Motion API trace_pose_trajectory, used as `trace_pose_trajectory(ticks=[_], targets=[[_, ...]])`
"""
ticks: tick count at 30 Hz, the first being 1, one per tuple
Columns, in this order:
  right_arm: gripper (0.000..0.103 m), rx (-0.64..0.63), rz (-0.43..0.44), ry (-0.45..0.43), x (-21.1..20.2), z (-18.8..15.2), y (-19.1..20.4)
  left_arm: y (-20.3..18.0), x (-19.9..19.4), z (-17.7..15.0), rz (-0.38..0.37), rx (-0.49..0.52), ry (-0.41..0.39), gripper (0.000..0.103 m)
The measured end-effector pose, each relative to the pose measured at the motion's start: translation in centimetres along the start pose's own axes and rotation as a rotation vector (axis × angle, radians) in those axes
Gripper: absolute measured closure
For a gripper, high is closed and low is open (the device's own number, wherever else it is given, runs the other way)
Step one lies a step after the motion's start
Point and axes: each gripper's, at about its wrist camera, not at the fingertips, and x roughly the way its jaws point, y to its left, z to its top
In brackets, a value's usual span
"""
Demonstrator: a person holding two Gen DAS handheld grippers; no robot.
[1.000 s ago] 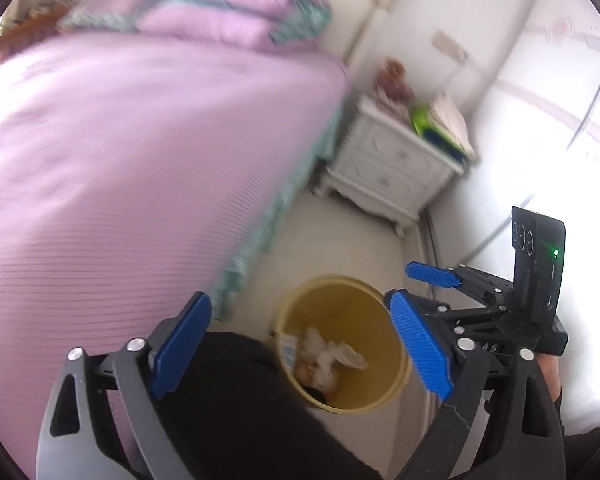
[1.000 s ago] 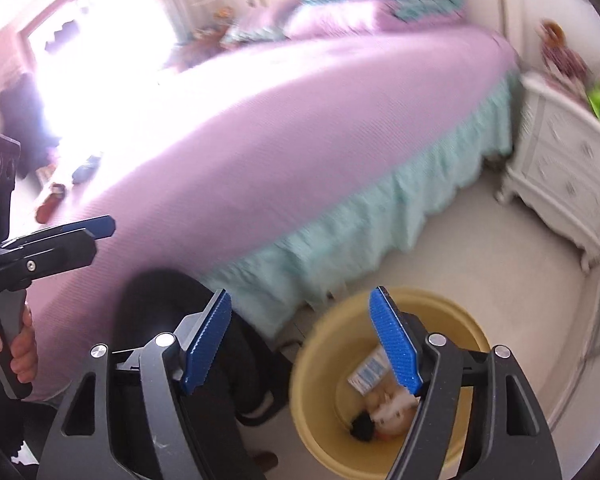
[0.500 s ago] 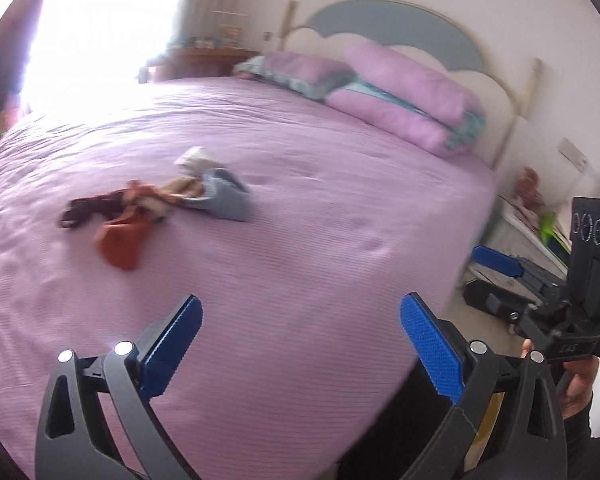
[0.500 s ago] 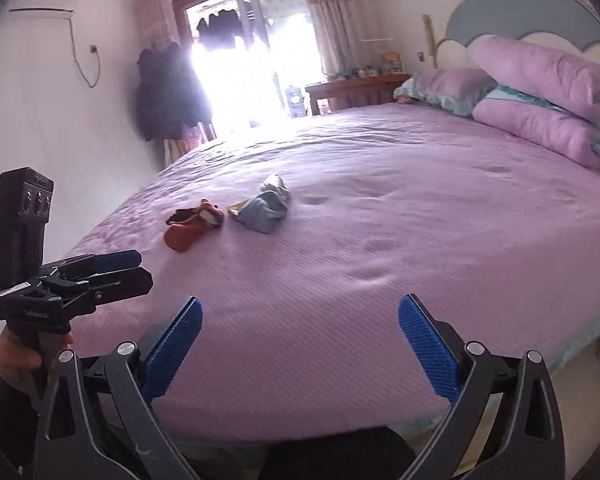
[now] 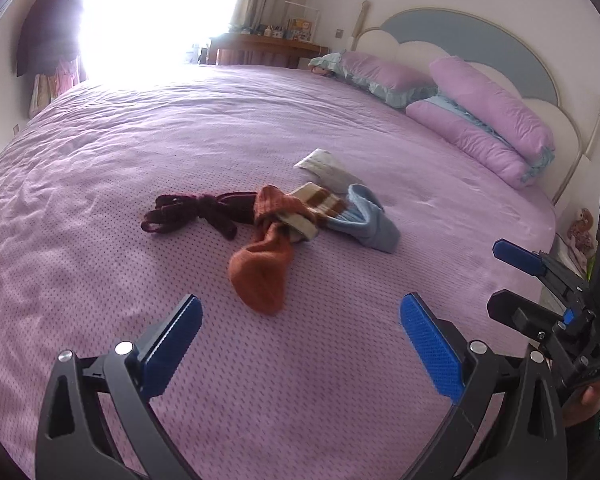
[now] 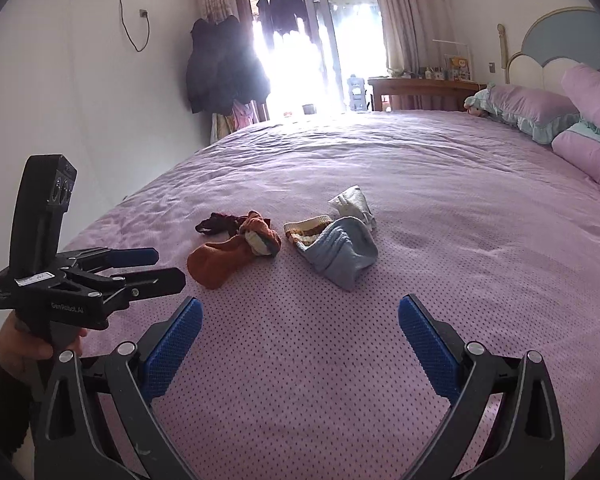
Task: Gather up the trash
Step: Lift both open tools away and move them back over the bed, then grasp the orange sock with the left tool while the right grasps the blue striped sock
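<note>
On the purple bedspread we see an orange sock beside a blue sock. Our left gripper and right gripper both hover with jaws wide apart, holding nothing

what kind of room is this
A bedroom in a home, most likely. A large bed with a purple bedspread fills the view, purple pillows lean on a padded headboard, and socks lie scattered on the cover.
</note>
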Motion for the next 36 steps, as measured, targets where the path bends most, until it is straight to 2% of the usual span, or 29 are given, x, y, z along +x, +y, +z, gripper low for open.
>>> trace_pose_trajectory(ticks=[10, 11, 12, 14, 16, 17, 19, 22, 28, 36], targets=[[0.008, -0.024, 0.033, 0.038, 4.6, 1.3, -0.6, 2.5, 5.4, 2.2, 0.007, -0.033, 0.046, 0.004], [0.008, -0.023, 0.032, 0.041, 4.9, 1.4, -0.7, 2.6, 5.8, 2.3, 0.008, -0.036, 0.053, 0.008], [0.008, -0.022, 0.032, 0.044, 5.1, 1.4, -0.8, 2.8, 6.2, 2.4, 0.004, -0.041, 0.063, 0.012], [0.008, -0.020, 0.035, 0.054, 5.6, 1.4, -1.0, 3.0, 7.1, 2.5, -0.016, -0.057, 0.099, 0.043], [0.008, -0.022, 0.034, 0.062, 6.0, 1.4, -1.1, 2.9, 7.3, 2.4, 0.001, -0.051, 0.106, 0.052], [0.008, -0.023, 0.032, 0.066, 6.1, 1.4, -1.1, 2.7, 7.3, 2.4, 0.001, -0.036, 0.107, 0.066], [0.008, -0.024, 0.037, 0.073, 6.3, 1.5, -1.2, 2.4, 7.3, 2.3, -0.026, -0.023, 0.119, 0.086], [0.008, -0.016, 0.040, 0.088, 6.9, 1.6, -1.4, 2.4, 7.0, 2.2, -0.024, -0.032, 0.106, 0.091], [0.008, 0.050, 0.052, 0.138, 8.7, 2.2, -2.8, 2.9, 3.8, 2.0, -0.090, -0.055, 0.043, 0.092], [0.009, 0.161, -0.011, 0.239, 13.7, 3.9, -4.2, 3.8, 2.0, 1.9, -0.136, -0.096, 0.017, 0.091]])
